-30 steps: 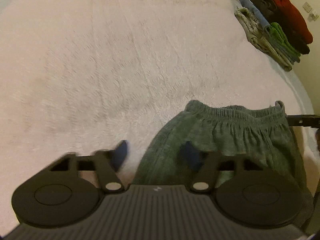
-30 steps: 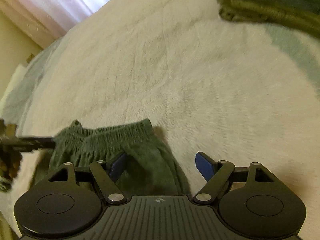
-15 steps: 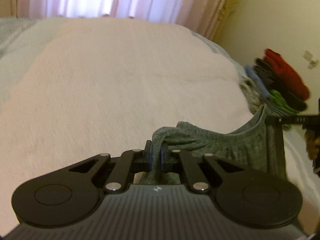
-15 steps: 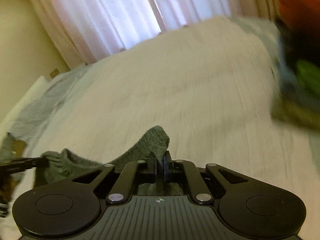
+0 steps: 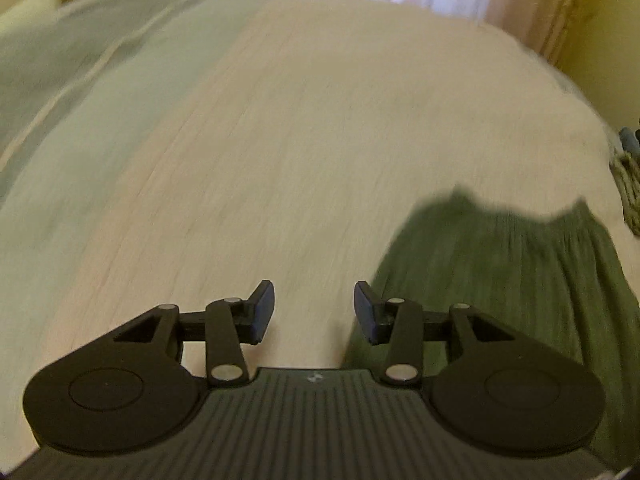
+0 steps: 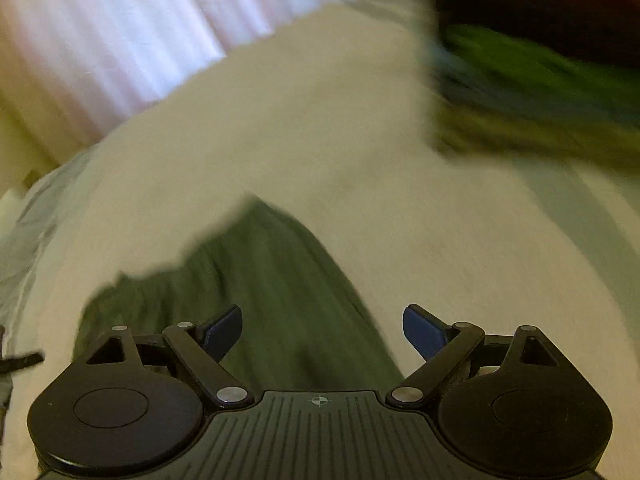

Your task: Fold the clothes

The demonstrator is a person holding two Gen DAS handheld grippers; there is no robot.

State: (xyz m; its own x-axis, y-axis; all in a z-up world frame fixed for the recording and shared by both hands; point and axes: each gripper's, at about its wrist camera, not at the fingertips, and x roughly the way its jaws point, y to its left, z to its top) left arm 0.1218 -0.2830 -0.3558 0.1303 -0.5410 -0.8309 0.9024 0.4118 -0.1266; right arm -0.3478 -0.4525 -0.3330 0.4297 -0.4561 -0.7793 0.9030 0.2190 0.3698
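Observation:
Dark green shorts (image 5: 500, 272) lie on the pale bedspread (image 5: 320, 140), to the right in the left wrist view and lower left in the right wrist view (image 6: 260, 280). My left gripper (image 5: 315, 311) is open and empty, just left of the shorts' edge. My right gripper (image 6: 322, 330) is open and empty, its left finger over the shorts and its right finger over bare bedspread. Both views are blurred by motion.
A stack of folded clothes (image 6: 540, 80), red, black and green, sits at the upper right in the right wrist view; its edge shows at the far right of the left wrist view (image 5: 628, 188). Curtains (image 6: 120, 40) hang behind the bed. A grey sheet (image 5: 60, 80) lies left.
Both grippers closed on the shorts' waistband and lifted it half a second ago. Now both have opened, and the shorts lie on the bed again.

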